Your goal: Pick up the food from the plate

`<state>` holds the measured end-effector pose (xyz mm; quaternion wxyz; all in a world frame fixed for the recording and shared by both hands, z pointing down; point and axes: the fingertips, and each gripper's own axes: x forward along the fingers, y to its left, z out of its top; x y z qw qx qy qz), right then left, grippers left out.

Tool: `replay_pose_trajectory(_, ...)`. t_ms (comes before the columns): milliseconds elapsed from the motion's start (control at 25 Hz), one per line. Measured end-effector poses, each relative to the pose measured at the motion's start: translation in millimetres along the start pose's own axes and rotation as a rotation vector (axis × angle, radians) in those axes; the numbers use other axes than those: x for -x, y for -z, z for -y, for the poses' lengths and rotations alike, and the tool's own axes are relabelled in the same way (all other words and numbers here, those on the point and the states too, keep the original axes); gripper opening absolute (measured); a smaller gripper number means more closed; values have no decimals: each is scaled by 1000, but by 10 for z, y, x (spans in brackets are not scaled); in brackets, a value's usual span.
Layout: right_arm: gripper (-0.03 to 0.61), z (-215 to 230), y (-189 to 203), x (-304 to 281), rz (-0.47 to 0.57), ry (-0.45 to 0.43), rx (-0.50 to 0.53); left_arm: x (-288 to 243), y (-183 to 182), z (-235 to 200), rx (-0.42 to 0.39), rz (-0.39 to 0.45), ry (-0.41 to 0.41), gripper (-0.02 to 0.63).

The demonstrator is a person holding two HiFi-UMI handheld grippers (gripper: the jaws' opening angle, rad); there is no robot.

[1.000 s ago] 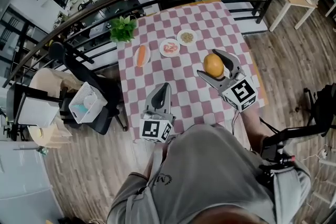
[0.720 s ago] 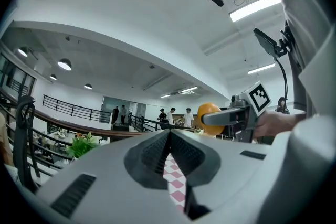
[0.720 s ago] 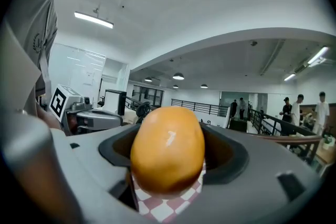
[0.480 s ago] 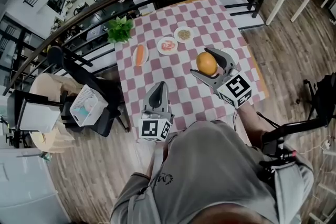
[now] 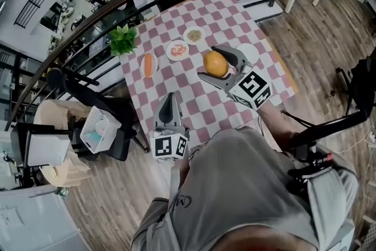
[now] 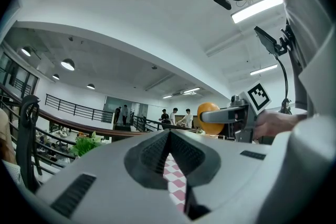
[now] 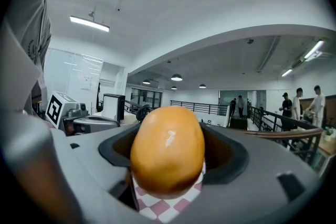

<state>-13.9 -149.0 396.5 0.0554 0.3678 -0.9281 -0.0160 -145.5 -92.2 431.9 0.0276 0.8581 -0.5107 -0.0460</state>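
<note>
1. over the near edge of the checkered table (image 5: 202,104), the left gripper (image 5: 170,104) is hovering, its jaws pressing together on nothing.
2. further right, the right gripper (image 5: 209,62) is pinching the round orange food (image 5: 215,63), holding it above the table.
3. just right of it, a white plate (image 5: 250,53) is sitting on the table.

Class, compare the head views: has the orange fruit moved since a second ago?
Yes. The orange fruit, in the right gripper, has shifted left, away from the empty white plate, toward the pink-food plate.
</note>
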Motion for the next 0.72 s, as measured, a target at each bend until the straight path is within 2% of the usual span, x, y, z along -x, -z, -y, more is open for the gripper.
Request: replay_pose_trajectory(720,354,-96,-101,85,-30,38,20,164,7,-121,42,12,-20,9)
